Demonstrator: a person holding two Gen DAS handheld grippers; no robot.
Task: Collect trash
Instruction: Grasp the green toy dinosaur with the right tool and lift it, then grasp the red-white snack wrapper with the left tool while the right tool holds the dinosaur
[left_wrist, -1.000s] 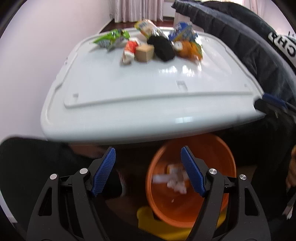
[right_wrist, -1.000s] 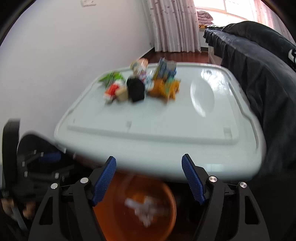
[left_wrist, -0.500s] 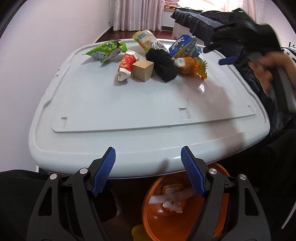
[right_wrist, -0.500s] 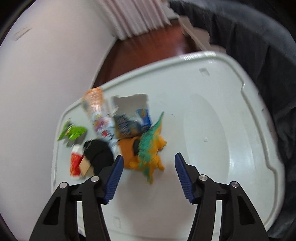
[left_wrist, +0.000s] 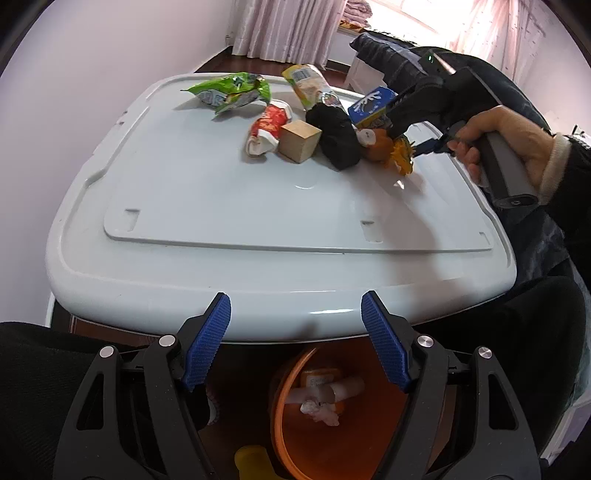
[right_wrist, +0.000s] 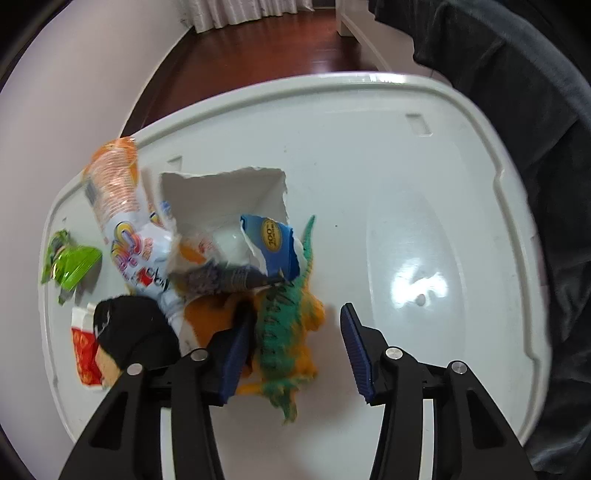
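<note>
1. The right gripper (right_wrist: 293, 345) points down over the white plastic lid (right_wrist: 406, 184), its jaws closing around the orange-and-green toy dinosaur (right_wrist: 286, 332); only the left pad touches it.
2. The left gripper (left_wrist: 295, 341) hangs open and empty above the orange round bucket (left_wrist: 295, 439).

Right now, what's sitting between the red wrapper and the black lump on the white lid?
A wooden block sits between the red wrapper and the black lump on the white lid. The left wrist view shows it.
</note>
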